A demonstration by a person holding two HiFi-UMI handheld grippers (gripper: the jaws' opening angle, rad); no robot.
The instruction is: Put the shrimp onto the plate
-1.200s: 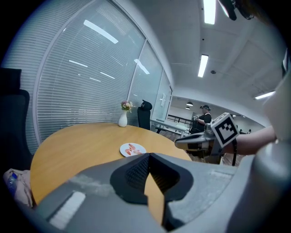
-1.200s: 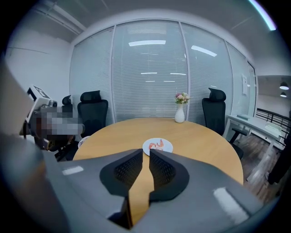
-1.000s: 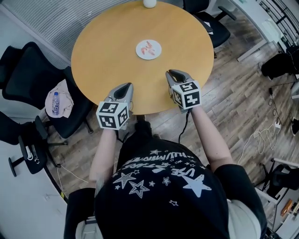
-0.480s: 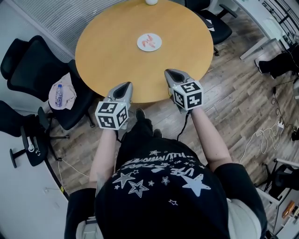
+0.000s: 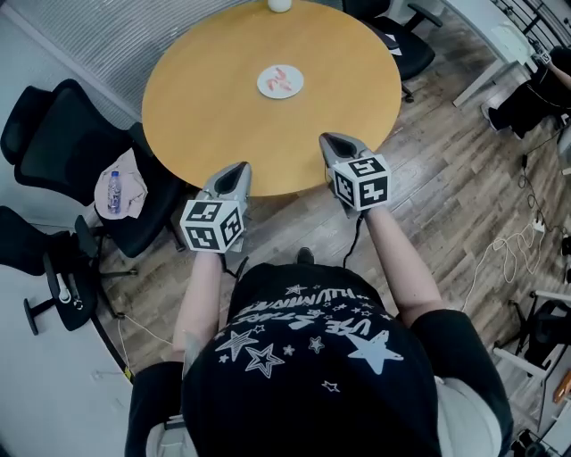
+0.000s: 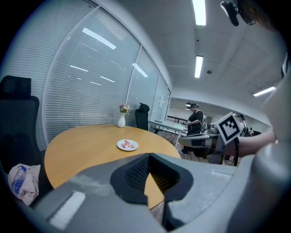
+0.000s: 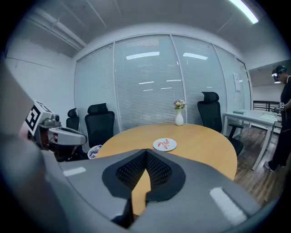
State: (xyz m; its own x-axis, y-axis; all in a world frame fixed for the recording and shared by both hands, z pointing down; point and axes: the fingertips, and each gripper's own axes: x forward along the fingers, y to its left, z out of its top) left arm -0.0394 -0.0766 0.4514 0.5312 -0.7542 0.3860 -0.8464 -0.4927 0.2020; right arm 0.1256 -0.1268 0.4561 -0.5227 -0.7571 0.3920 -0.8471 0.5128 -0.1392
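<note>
A small white plate [image 5: 280,82] sits near the middle of the round wooden table [image 5: 205,98], with pink shrimp [image 5: 283,80] lying on it. The same plate [image 6: 127,145] [image 7: 165,144] appears far ahead in both gripper views. My left gripper [image 5: 234,177] hangs at the table's near edge, jaws shut with nothing between them. My right gripper [image 5: 337,145] is held at the near right edge, also shut and empty. Both stand well short of the plate.
A white vase [image 5: 279,5] with flowers stands at the table's far edge. Black office chairs [image 5: 62,134] ring the table; one at the left holds a cloth with a water bottle [image 5: 114,193]. A person [image 6: 196,119] stands by desks in the background. Cables lie on the wood floor [image 5: 500,259].
The head view has pulled back slightly from the table. Both grippers stay at the near edge; the plate and shrimp have not moved.
</note>
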